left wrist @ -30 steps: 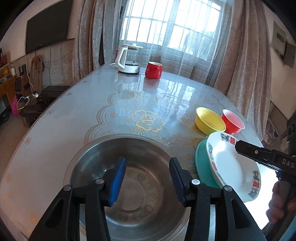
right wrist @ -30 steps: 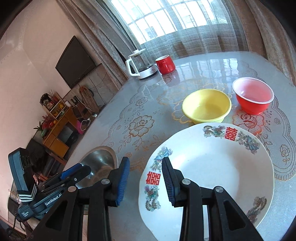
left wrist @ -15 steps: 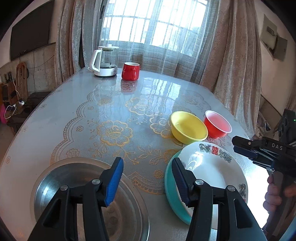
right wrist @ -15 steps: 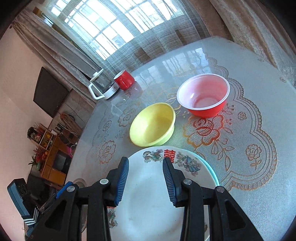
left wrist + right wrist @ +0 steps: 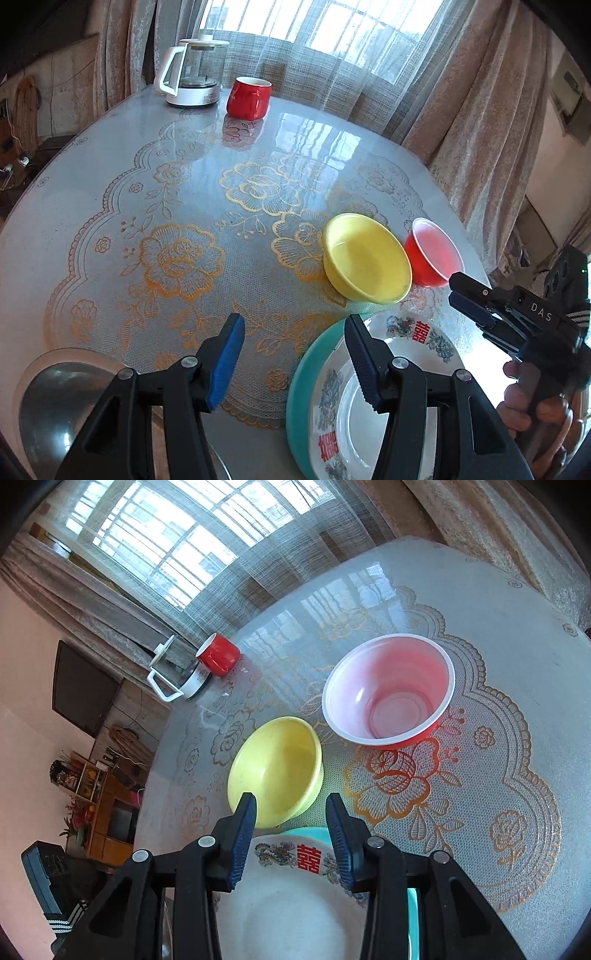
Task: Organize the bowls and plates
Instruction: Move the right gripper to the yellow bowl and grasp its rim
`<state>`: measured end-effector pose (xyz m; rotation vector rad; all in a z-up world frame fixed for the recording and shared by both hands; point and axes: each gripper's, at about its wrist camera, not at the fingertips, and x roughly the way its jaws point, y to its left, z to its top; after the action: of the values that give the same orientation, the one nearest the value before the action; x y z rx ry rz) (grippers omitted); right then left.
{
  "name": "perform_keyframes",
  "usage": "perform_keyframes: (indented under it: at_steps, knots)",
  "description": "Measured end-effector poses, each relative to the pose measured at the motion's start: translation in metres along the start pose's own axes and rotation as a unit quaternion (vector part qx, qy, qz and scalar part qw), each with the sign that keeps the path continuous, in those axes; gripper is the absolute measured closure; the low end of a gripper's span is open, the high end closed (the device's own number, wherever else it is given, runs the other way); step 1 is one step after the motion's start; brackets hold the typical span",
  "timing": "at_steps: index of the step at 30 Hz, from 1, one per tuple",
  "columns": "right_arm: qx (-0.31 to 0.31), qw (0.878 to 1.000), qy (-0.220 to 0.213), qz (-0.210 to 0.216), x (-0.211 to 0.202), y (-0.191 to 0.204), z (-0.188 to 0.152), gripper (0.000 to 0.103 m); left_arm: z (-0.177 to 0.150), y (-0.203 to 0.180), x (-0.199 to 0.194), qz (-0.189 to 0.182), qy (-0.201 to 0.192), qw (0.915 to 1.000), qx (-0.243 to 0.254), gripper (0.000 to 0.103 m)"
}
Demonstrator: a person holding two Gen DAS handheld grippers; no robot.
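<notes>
1. The left gripper [image 5: 295, 339] and right gripper [image 5: 291, 816] both gape, holding nothing.
2. The white plate [image 5: 373, 410] sits on the teal plate [image 5: 301, 384] at the table's near edge; a careless nudge could slide them off.
3. The yellow bowl [image 5: 275, 771] touches the plates; grabbing it could jolt them.

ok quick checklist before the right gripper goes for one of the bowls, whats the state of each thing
1. Right gripper open and holding nothing: ok.
2. Left gripper open and holding nothing, hanging over the table between the steel basin and the plates: ok.
3. White patterned plate lies on the teal plate, so the plates are stacked: ok.
4. Yellow bowl upright, nothing in it, just past the right gripper's tips: ok.
5. Red bowl upright, nothing in it, beside the yellow bowl; whether the two touch: cannot tell.
6. Kettle and red mug stand at the far edge, away from the bowls: ok.
</notes>
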<state>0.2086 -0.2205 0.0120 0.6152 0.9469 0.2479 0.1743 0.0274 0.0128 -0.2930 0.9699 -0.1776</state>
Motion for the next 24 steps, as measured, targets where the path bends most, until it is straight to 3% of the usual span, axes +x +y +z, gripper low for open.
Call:
perform_keyframes:
  at_steps: [9,11,15,22,24]
  knots:
    - [0.019,1.000,0.017,0.010,0.029,-0.005,0.013,0.064,0.029,0.000,0.026,-0.022,0.010,0.9993,-0.030,0.047]
    - [0.023,1.000,0.019,0.004,0.034,-0.007,0.014,0.068,0.034,-0.003,0.035,-0.035,0.019,0.9986,-0.035,0.048]
    - [0.033,0.999,0.024,-0.007,0.042,-0.012,0.015,0.072,0.039,-0.005,0.053,-0.043,0.036,0.9972,-0.049,0.056]
    - [0.042,0.999,0.030,-0.011,0.051,-0.017,0.016,0.074,0.048,-0.012,0.076,-0.049,0.056,0.9953,-0.062,0.059]
    - [0.040,0.999,0.034,-0.012,0.056,-0.016,0.016,0.075,0.049,-0.015,0.085,-0.047,0.065,0.9949,-0.060,0.066]
